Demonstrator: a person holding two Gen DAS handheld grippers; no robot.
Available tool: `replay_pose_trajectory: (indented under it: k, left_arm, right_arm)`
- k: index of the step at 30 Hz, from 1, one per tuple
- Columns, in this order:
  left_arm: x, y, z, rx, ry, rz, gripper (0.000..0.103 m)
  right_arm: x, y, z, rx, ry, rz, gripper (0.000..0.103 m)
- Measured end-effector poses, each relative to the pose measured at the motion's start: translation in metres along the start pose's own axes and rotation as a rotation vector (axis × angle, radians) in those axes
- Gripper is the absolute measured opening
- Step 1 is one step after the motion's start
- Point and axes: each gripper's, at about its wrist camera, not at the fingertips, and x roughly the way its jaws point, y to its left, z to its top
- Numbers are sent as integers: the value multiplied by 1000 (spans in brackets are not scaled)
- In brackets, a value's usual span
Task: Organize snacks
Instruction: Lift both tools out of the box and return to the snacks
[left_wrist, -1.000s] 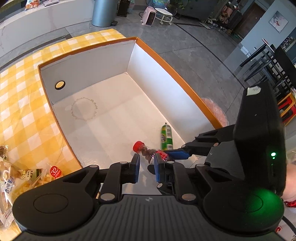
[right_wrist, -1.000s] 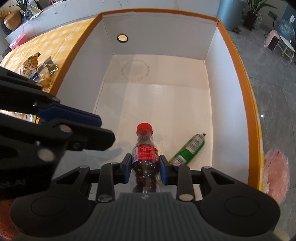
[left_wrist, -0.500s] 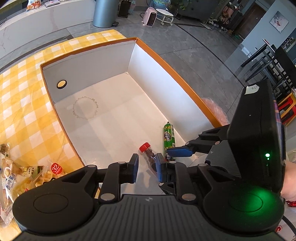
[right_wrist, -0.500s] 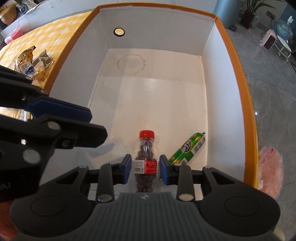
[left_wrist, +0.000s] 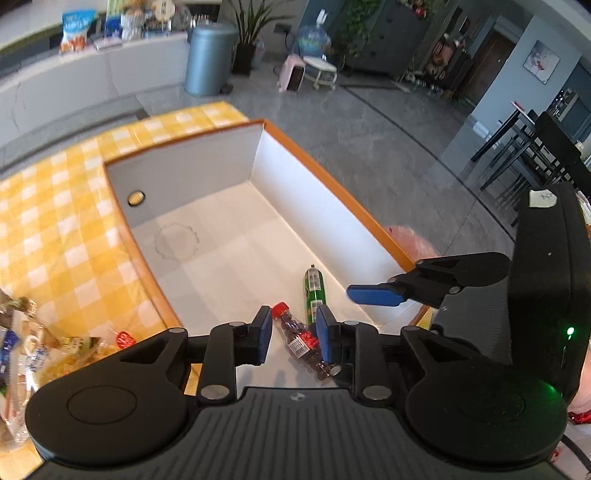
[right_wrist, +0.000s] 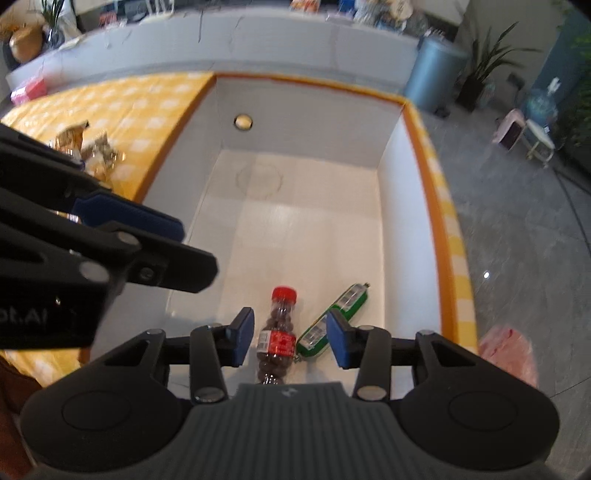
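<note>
A small bottle of dark candies with a red cap lies on the floor of the white box with an orange rim, near its front wall. A green sausage-shaped snack lies beside it on the right. My right gripper is open and empty above the bottle. My left gripper is open and empty above the same corner; the bottle and green snack show below it. The right gripper's blue finger shows at the box's right wall.
Several snack packets lie on the yellow checked tablecloth left of the box; they also show in the right wrist view. A pink bag lies on the floor to the right of the table. A grey bin stands beyond.
My right gripper opened and let go of the bottle, which now lies on the box floor. Both grippers have risen and pulled back from the box.
</note>
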Motion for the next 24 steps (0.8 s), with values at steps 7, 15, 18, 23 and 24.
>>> replay_pose_trajectory:
  k: [7,15,18,23,24]
  left_arm:
    - [-42,-2,-28,33,-185,85,29]
    - [-88,0,-68,31,-389,200,29]
    - [-98,6,-82,5,-422,235,29]
    - [-111,24,-109,-63,-447,285,31]
    - [-113,27,-114,-80,-450,297,32]
  right_arm:
    - [-33,15,-17,32,-178,-93,43]
    - [-66,61,-41,72,-391,-94,52]
    - [-74,83,-48,72,-452,-98,52]
    - [-87,119,-63,56,-546,-102,55]
    - [-88,126,-66,53,-560,-99,58]
